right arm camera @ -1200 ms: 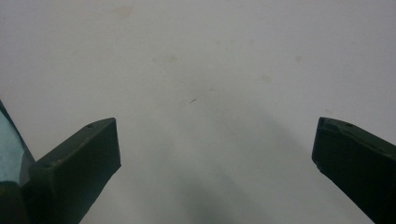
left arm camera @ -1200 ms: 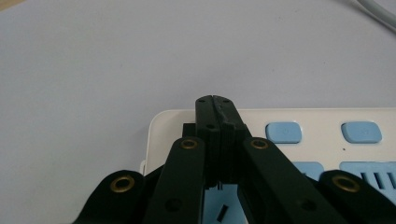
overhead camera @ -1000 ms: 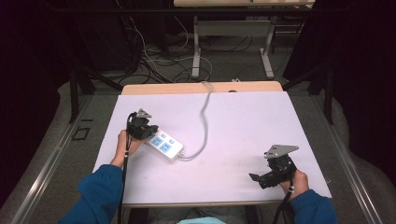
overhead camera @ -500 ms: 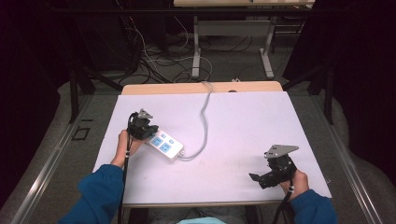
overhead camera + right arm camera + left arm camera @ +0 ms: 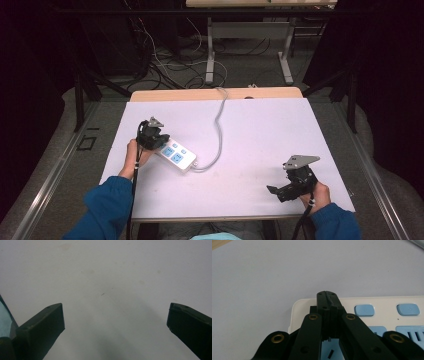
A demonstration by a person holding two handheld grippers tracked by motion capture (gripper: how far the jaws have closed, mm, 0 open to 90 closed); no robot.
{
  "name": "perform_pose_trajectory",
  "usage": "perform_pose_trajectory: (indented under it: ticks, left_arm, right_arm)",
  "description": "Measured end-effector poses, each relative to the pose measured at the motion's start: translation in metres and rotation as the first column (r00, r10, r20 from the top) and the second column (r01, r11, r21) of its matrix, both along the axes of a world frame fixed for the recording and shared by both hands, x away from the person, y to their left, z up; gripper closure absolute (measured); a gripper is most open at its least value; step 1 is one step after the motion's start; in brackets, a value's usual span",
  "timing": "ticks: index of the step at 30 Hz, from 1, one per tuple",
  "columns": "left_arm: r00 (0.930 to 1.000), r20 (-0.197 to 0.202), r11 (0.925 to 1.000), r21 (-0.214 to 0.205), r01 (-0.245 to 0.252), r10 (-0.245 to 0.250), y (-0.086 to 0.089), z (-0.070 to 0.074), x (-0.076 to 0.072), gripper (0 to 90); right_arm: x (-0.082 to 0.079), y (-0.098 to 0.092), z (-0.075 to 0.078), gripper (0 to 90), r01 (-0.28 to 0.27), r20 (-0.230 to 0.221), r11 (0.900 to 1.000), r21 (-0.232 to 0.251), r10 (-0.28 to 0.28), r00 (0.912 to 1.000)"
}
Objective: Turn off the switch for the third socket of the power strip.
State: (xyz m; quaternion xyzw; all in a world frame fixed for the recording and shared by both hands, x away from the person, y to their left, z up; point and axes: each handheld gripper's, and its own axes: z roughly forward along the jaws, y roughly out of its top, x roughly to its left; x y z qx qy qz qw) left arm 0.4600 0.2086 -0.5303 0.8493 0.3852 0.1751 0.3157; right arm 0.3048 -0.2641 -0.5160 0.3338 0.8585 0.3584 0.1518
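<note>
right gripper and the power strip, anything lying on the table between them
In the high view, the stretch between the right gripper and the power strip is bare white table.

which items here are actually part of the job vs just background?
In the job:
- power strip, white with blue switches
- its cord, running to the far edge
- left gripper, jaws shut, tips over the strip's end
- right gripper, open above bare table

Lying about:
- tangled cables on the floor beyond
- desk legs behind the table
</note>
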Motion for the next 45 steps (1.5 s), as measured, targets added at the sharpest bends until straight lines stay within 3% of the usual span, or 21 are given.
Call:
perform_pose_trajectory:
  ticks: [4,5,9,11,24,29,30,45]
  left_arm:
    - [1.0000,0.005,1.0000,-0.006,-0.002,0.002,-0.0004,-0.0014,0.0000,90.0]
    - [0.9999,-0.011,1.0000,0.004,0.005,-0.005,0.0000,-0.0001,-0.0001,90.0]
    - [1.0000,0.005,0.9999,0.011,-0.002,0.002,-0.0011,-0.0008,-0.0005,90.0]
    - [0.9999,-0.012,0.9999,0.012,0.006,-0.006,-0.0003,0.0002,-0.0001,90.0]
    - [0.9999,0.007,1.0000,-0.006,-0.007,0.008,-0.0002,-0.0015,0.0001,90.0]
    - [1.0000,0.003,0.9999,-0.005,-0.009,0.009,0.0002,-0.0014,-0.0002,90.0]
    - [0.9998,-0.017,1.0000,-0.004,0.003,-0.003,0.0012,-0.0001,0.0002,90.0]
    - [0.9999,0.004,0.9999,-0.004,-0.009,0.009,0.0000,-0.0013,-0.0003,90.0]
  right_arm:
    - [-0.0002,0.0002,0.0000,0.8,0.001,-0.002,1.0000,0.000,-0.001,1.0000]
    - [0.0000,0.0006,-0.0007,0.8,0.002,0.002,1.0000,0.005,-0.002,1.0000]
    - [0.0000,0.0005,-0.0006,0.8,0.002,0.003,1.0000,0.005,-0.002,1.0000]
    - [0.0000,0.0005,-0.0006,0.8,0.002,0.003,1.0000,0.005,-0.002,1.0000]
    - [0.0000,0.0005,-0.0007,0.9,0.003,0.003,1.0000,0.005,-0.003,1.0000]
    - [-0.0002,0.0008,-0.0007,0.9,0.006,-0.002,1.0000,0.007,-0.006,1.0000]
    - [-0.0002,0.0008,-0.0007,0.9,0.006,-0.001,1.0000,0.007,-0.006,1.0000]
    - [-0.0002,0.0007,-0.0006,0.9,0.005,-0.001,1.0000,0.008,-0.005,1.0000]
